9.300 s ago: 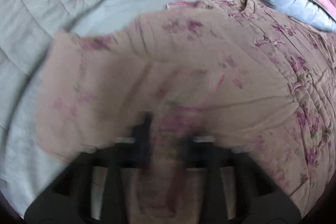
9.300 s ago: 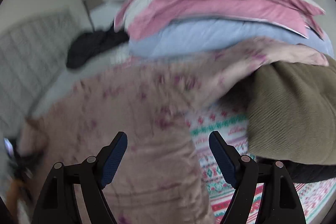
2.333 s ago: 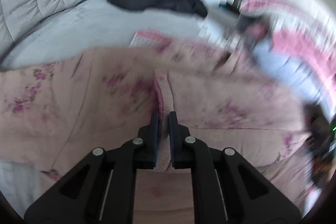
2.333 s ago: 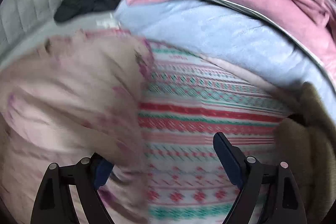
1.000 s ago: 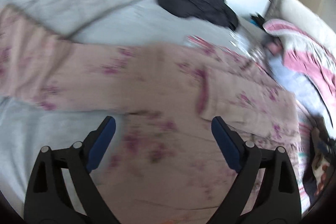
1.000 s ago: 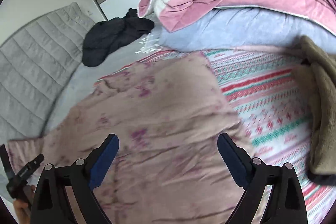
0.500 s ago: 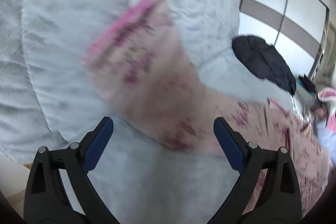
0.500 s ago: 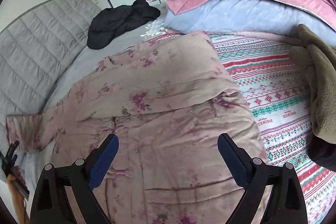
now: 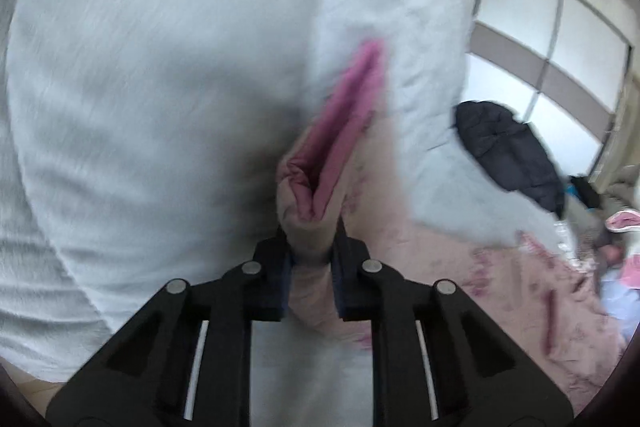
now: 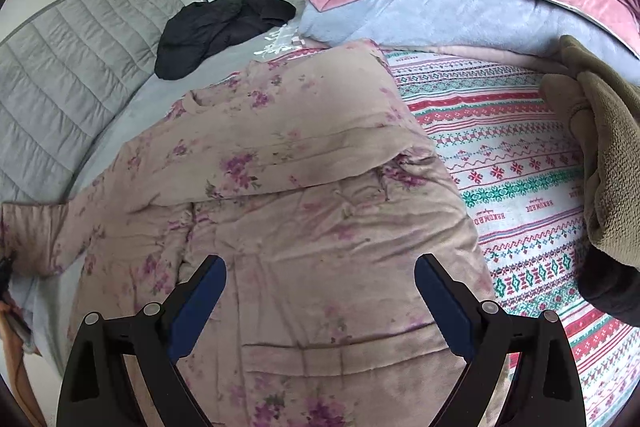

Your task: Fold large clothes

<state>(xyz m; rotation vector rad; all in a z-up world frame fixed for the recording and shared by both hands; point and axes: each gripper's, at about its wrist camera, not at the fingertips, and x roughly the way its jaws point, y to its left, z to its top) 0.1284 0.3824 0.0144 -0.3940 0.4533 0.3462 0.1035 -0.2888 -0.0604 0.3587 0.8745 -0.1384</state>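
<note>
Left tongs (image 9: 311,259) clamped the cuff of the pink floral quilted jacket's sleeve (image 9: 320,179), magenta lining showing. Right tongs (image 10: 320,291) gaped wide, empty, above the jacket (image 10: 288,179), which lay spread on the grey bed (image 10: 120,115) beside a striped patterned blanket (image 10: 500,155).

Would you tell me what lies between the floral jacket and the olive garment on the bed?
In the right wrist view, a bare stretch of patterned blanket separates the floral jacket from the olive garment.

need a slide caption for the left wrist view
Left gripper shut on the floral jacket's sleeve cuff, pink lining showing, over the grey bedsheet.
</note>
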